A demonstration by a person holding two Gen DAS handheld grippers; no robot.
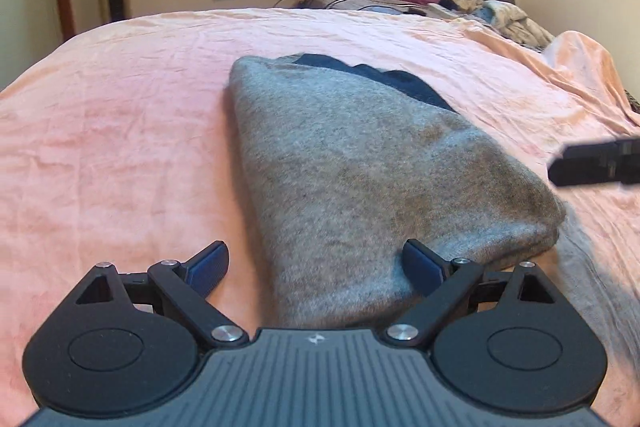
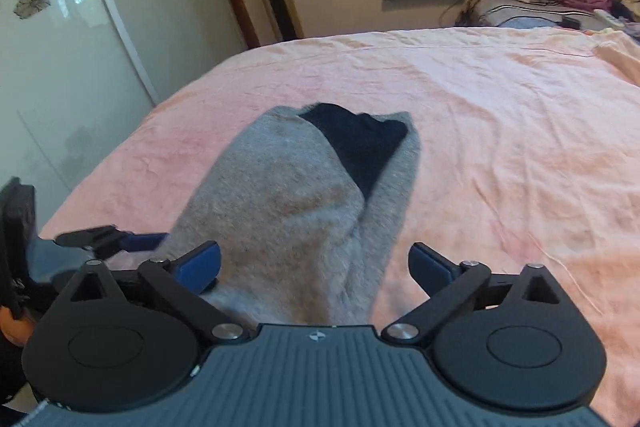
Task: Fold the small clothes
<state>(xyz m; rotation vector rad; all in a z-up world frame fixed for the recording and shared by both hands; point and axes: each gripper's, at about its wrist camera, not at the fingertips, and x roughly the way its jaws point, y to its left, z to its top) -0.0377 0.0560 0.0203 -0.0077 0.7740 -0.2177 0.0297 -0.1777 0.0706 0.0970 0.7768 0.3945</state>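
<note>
Grey garment (image 1: 360, 163) lies folded on the pink bedsheet (image 1: 120, 107), a dark inner layer (image 2: 356, 143) showing at its far end. Left hand-held gripper (image 1: 316, 263) — jaws spread wide, holding nothing — sits at the garment's near edge. Right hand-held gripper (image 2: 314, 263) likewise gapes, gripping nothing, with grey cloth between its fingers.
</note>
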